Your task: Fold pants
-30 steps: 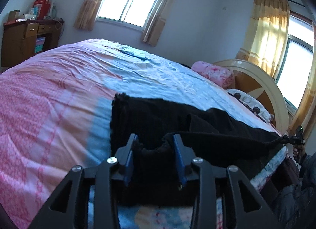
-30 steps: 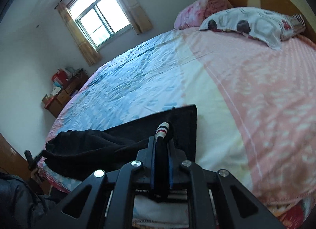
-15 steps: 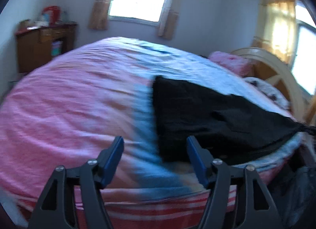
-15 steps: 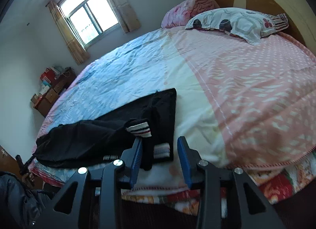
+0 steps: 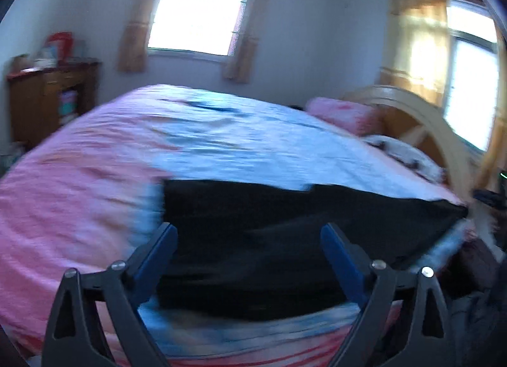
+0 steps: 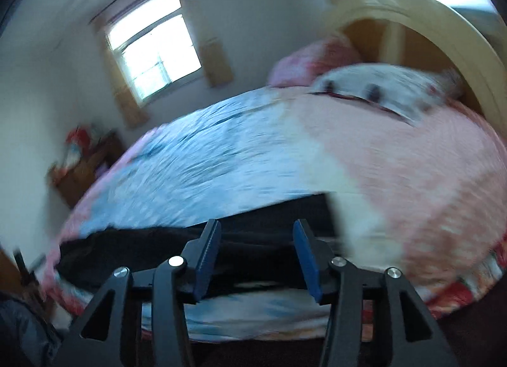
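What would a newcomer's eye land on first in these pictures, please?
The black pants stand out, spread along the near edge of the pink and blue bed. Both grippers frame them, the left gripper and right gripper, blue jaws opening with nothing clamped between them. Behind, a bright window and a curved wooden headboard draw the eye.

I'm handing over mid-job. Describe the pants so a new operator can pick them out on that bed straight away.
Start from the big bed with the pink and light-blue cover. Along its near edge, just ahead of both grippers, lies a long flat black garment: those are the pants. They are the only dark thing on the cover; the pink pillow and white patterned pillow sit far off by the arched headboard.
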`<state>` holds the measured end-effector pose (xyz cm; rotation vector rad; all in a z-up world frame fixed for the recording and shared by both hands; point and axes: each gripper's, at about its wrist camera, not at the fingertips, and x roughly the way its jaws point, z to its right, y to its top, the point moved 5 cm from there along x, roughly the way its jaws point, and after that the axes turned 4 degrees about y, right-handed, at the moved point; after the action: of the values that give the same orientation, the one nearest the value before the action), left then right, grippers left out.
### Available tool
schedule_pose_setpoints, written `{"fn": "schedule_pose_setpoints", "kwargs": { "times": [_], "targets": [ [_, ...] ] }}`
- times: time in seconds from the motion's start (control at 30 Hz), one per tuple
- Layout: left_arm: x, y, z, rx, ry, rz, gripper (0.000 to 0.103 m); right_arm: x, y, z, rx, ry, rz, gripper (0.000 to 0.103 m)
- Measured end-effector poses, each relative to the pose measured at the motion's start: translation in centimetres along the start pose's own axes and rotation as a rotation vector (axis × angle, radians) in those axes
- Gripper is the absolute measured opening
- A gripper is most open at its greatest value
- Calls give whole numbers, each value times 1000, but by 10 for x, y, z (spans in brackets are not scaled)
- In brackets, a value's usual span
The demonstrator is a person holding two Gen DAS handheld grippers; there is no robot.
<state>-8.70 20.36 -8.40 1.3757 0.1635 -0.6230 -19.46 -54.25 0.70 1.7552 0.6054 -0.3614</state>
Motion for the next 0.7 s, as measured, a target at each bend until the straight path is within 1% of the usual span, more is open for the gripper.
{"fn": "schedule_pose_setpoints", "kwargs": {
  "times": [0.1, 0.13, 0.23, 0.3, 0.33, 0.4, 0.43, 0.47, 0.5, 0.53, 0.6, 0.67, 0.7],
  "targets": [
    [20, -9, 37, 59, -46, -46, 95, 56, -12, -96, -189, 58, -100, 50],
    [28, -13, 46, 73, -43, -65, 95, 72, -19, -120, -231, 89, -132, 50],
    [43, -22, 61, 81, -42, -101, 95, 124, -56, -209, -379, 208, -243, 50],
    [49, -29, 64, 77, -37, -122, 95, 146, -84, -254, -477, 273, -300, 50],
    [52, -33, 66, 84, -35, -134, 95, 154, -93, -270, -518, 292, -318, 50],
    [54, -42, 71, 118, -20, -157, 95, 169, -116, -296, -626, 289, -348, 49],
    [55, -45, 73, 136, -13, -160, 95, 174, -124, -303, -665, 275, -362, 49],
    [55, -46, 73, 143, -6, -158, 95, 178, -131, -308, -704, 259, -372, 45],
    [55, -47, 74, 139, -8, -157, 95, 183, -139, -311, -738, 250, -385, 44],
    [56, -48, 74, 131, -16, -160, 96, 188, -144, -315, -757, 246, -404, 44],
    [57, -51, 74, 127, -16, -164, 96, 194, -153, -315, -770, 268, -440, 42],
    [57, -51, 75, 126, -17, -167, 96, 198, -162, -318, -806, 270, -450, 38],
    [58, -52, 76, 128, -19, -168, 96, 199, -165, -319, -833, 253, -443, 36]
  ]
}}
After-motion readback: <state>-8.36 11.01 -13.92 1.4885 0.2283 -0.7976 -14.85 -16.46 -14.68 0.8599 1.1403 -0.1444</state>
